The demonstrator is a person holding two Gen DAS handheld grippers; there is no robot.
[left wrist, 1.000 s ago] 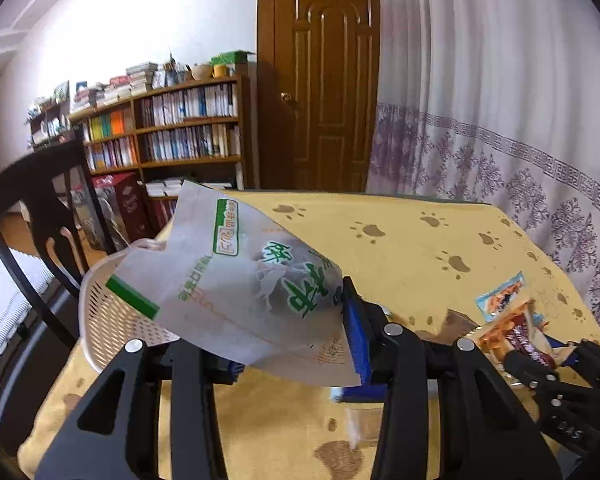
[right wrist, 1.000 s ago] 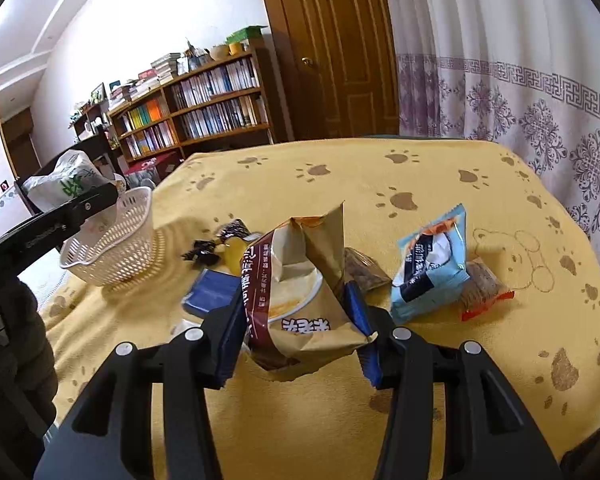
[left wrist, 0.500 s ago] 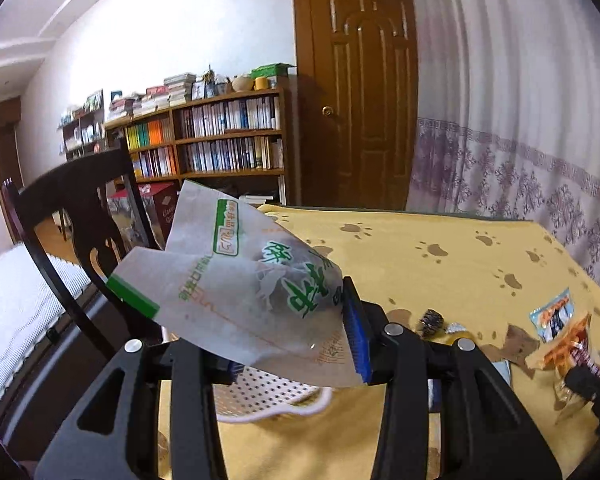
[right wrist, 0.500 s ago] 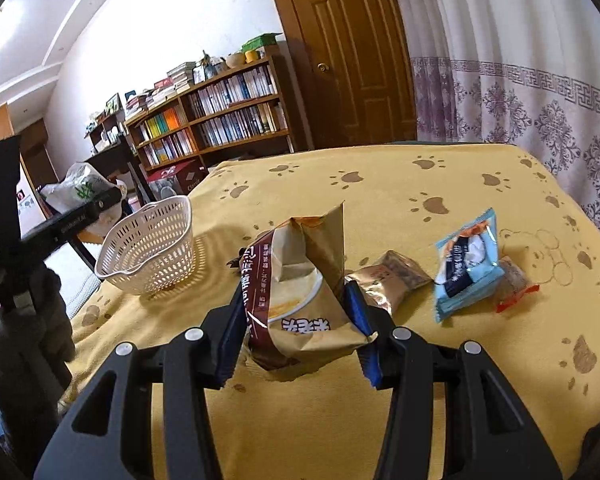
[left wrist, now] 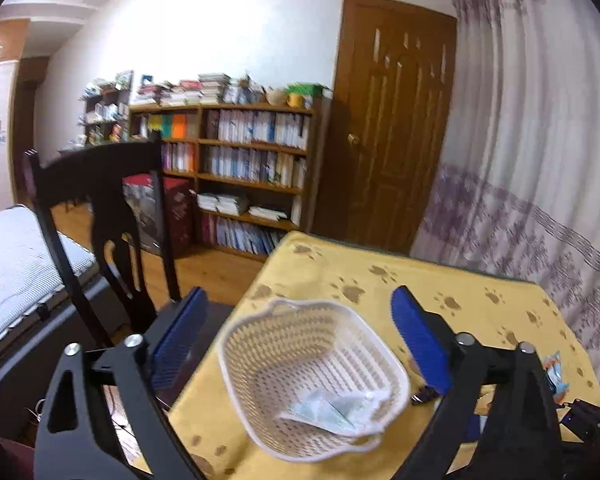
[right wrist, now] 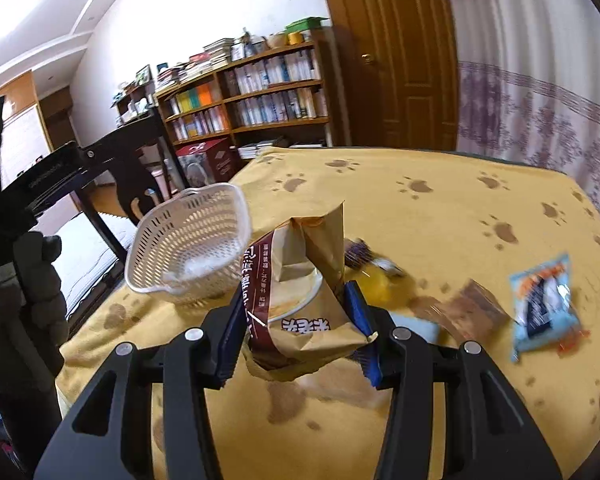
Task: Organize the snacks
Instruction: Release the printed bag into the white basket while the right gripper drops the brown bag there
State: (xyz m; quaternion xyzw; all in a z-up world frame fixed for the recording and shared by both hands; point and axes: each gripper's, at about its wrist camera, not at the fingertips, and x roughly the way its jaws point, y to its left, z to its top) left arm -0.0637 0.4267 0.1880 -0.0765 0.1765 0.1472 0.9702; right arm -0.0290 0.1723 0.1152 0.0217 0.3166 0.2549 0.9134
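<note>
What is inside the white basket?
One white snack bag with green print lies at the bottom of the white basket. Nothing else shows through the mesh, though anything flat hidden under the bag cannot be seen.

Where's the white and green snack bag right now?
The white and green snack bag lies inside the white basket near the table's left edge, below the open left gripper in the left wrist view.

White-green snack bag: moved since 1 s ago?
Yes. The white-green snack bag dropped from the left gripper, now open, into the white basket on the table.
</note>
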